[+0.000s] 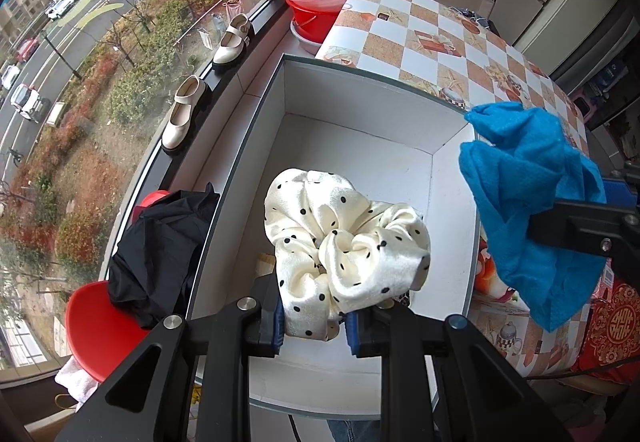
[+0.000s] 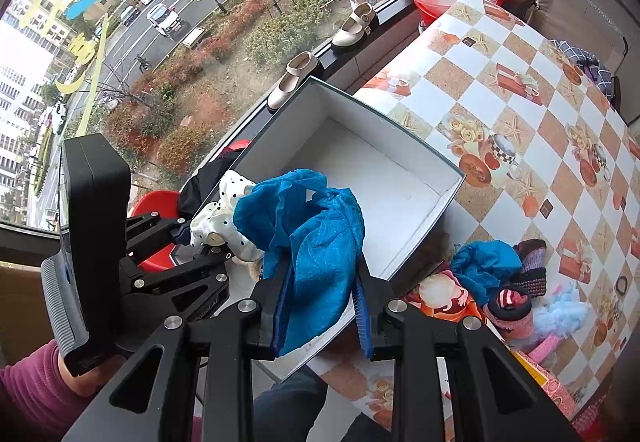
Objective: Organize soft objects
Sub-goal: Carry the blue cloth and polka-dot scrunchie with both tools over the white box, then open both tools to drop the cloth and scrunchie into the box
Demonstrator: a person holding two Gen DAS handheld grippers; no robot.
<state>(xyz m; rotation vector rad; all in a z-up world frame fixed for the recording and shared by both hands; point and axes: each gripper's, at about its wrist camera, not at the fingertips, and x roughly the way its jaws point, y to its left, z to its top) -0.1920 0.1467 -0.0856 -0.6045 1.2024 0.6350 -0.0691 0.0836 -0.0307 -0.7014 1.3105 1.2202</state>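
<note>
My left gripper (image 1: 315, 324) is shut on a cream scrunchie with black dots (image 1: 344, 242) and holds it over the near end of an open white box (image 1: 360, 110). My right gripper (image 2: 322, 316) is shut on a blue cloth (image 2: 308, 238) above the box's (image 2: 384, 170) near right corner. In the left wrist view the blue cloth (image 1: 528, 202) hangs at the box's right wall. In the right wrist view the scrunchie (image 2: 224, 218) shows to the left. Something tan lies low in the box, mostly hidden.
The box sits on a table with a checkered cloth (image 2: 520, 90). More soft items lie right of the box: a second blue cloth (image 2: 484, 266), dark knit pieces (image 2: 528, 266), a pale blue fluffy item (image 2: 560, 310). A red chair with black clothing (image 1: 160, 250) stands left. Shoes (image 1: 184, 114) rest on the windowsill.
</note>
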